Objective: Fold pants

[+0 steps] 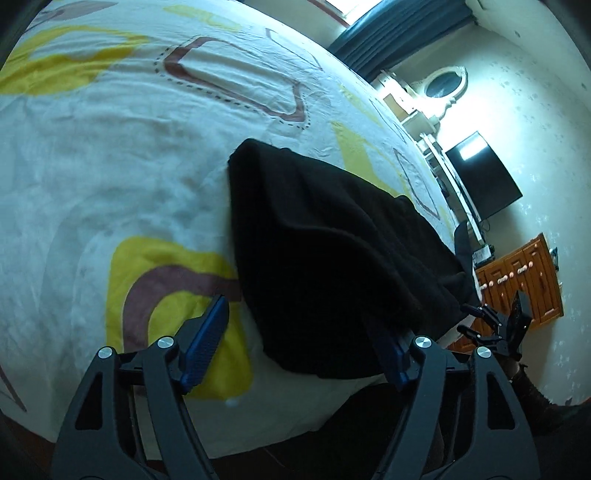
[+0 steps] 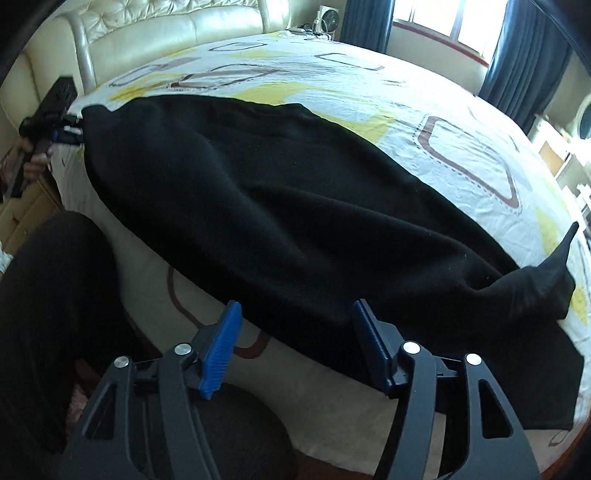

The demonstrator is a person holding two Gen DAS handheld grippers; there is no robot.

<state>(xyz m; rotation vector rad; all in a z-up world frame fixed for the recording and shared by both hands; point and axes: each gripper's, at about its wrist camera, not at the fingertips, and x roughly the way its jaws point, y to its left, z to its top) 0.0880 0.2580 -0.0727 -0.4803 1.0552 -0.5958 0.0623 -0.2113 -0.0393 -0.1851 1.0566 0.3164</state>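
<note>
Black pants (image 2: 280, 206) lie lengthwise along the near edge of the bed, part hanging over the edge; they also show in the left wrist view (image 1: 332, 251). My left gripper (image 1: 299, 350) is open at one end of the pants, its right finger under the hanging cloth. It appears small at the far left of the right wrist view (image 2: 70, 129). My right gripper (image 2: 295, 347) is open at the bed's edge with the pants' hanging edge between its blue pads (image 2: 221, 350). It shows at the far end in the left wrist view (image 1: 480, 325).
The bed sheet (image 1: 110, 147) is white with yellow and brown shapes. A cream headboard (image 2: 166, 26) stands behind it. A wooden drawer chest (image 1: 524, 280), a dark screen (image 1: 484, 177) and curtains (image 2: 517, 55) line the room. My dark-clad leg (image 2: 48, 314) is beside the bed.
</note>
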